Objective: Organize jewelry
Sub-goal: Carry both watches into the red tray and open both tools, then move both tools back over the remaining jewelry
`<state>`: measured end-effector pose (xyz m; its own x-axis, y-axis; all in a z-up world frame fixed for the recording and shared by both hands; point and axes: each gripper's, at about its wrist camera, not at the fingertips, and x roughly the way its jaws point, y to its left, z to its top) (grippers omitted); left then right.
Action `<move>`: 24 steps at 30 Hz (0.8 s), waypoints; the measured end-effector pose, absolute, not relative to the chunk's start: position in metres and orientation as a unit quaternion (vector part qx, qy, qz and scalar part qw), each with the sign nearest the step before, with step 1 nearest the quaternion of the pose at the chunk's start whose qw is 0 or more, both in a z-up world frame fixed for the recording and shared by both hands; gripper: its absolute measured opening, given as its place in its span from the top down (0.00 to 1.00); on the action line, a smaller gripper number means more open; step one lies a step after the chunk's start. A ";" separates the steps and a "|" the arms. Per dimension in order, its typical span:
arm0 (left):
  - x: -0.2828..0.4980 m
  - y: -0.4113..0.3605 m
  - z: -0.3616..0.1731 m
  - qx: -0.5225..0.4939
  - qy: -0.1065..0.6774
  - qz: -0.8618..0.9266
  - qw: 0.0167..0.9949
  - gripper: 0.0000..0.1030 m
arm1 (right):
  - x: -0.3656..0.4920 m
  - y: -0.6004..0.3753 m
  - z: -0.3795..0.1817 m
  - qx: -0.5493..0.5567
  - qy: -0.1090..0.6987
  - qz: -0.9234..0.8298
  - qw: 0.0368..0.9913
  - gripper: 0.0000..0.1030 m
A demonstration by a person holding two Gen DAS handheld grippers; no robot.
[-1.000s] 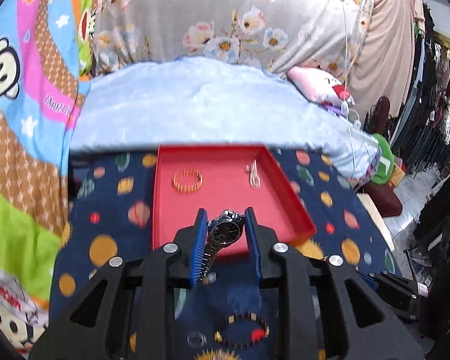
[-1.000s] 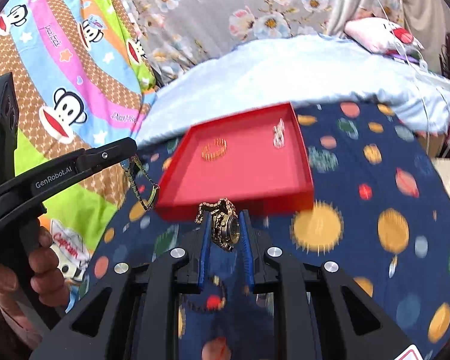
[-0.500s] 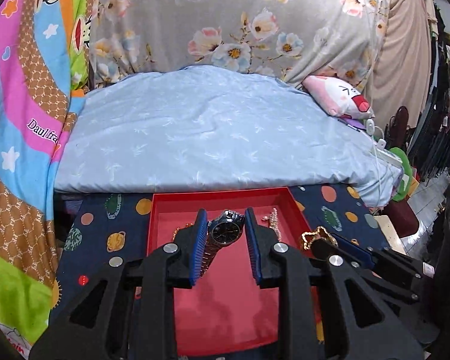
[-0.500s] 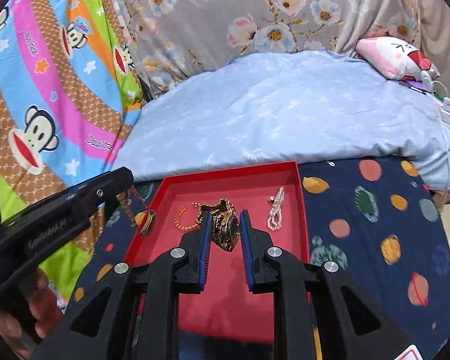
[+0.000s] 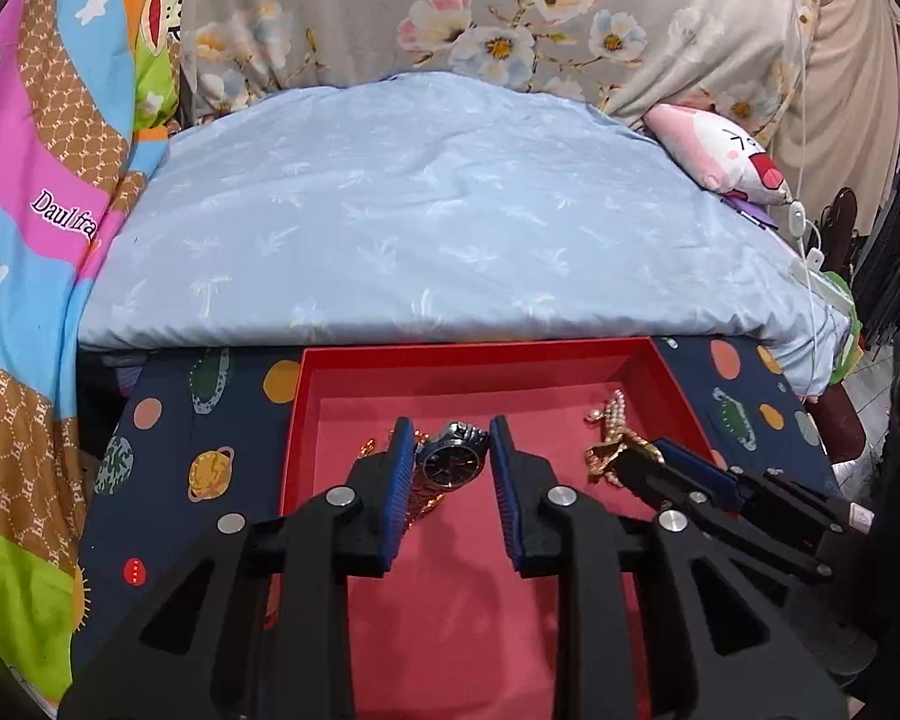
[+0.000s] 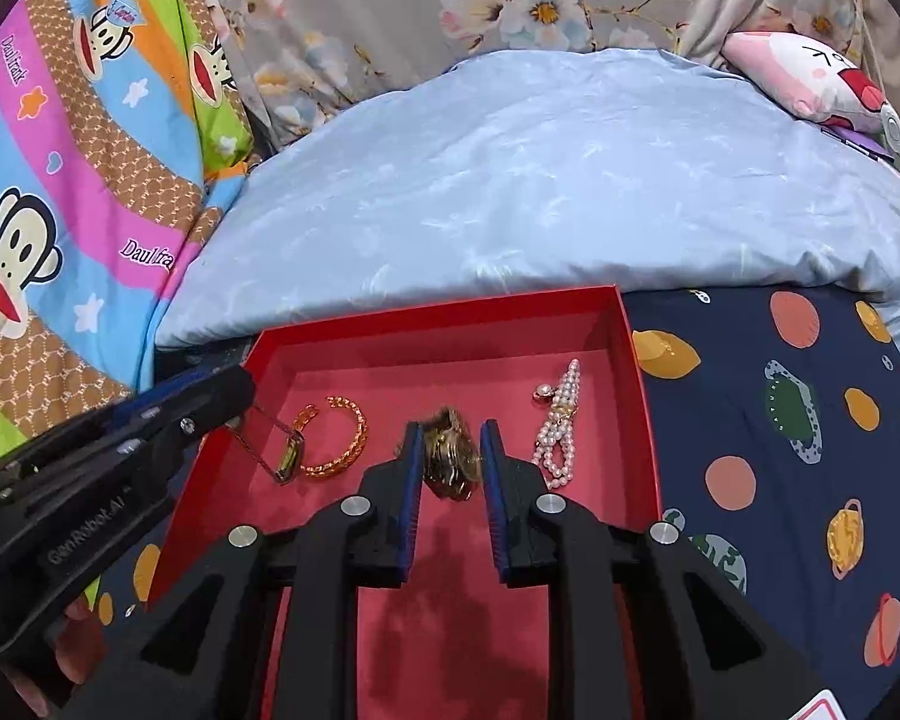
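A red tray (image 5: 450,354) (image 6: 642,408) lies on a navy planet-print cloth. My left gripper (image 5: 452,468) is shut on a silver watch with a dark dial (image 5: 453,461) and holds it just above the tray floor. My right gripper (image 6: 450,459) is shut on a gold watch (image 6: 449,459) over the tray's middle; it also shows in the left wrist view (image 5: 624,459). In the tray lie a gold bangle (image 6: 336,438) and a pearl piece (image 6: 561,426). The left gripper shows at the tray's left edge in the right wrist view (image 6: 234,396), its watch (image 6: 285,456) hanging down.
The navy cloth (image 6: 780,420) spreads around the tray. A light blue duvet (image 5: 438,228) rises right behind the tray. A monkey-print blanket (image 6: 60,192) is at the left. A pink plush pillow (image 5: 720,150) lies at the back right.
Both grippers have moved forward and down from in front of the tray to over its floor, each still holding its watch. The tray's jewelry now sits close beside the fingertips.
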<state>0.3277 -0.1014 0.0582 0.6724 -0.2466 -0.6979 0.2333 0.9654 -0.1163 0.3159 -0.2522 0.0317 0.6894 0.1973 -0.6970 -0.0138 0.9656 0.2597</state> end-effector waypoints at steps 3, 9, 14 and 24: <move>0.326 -0.098 0.060 -0.010 0.370 -0.113 0.922 0.55 | 0.314 -0.253 0.034 0.116 0.382 0.054 0.915 0.79; 0.305 -0.086 0.084 -0.013 0.346 -0.105 0.932 0.40 | 0.283 -0.261 0.057 0.113 0.359 0.041 0.926 0.73; 0.269 -0.069 0.097 -0.010 0.342 -0.102 0.934 0.39 | 0.229 -0.263 0.077 0.097 0.340 0.035 0.935 0.66; 0.170 -0.017 0.057 -0.010 0.394 -0.082 0.915 0.36 | 0.102 -0.256 0.052 0.101 0.380 0.020 0.919 0.66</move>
<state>0.1696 -0.0171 0.0568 0.6762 -0.1588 -0.7194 0.1432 0.9862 -0.0830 0.1018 -0.2562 0.0519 0.7109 0.1143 -0.6940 0.0390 0.9788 0.2012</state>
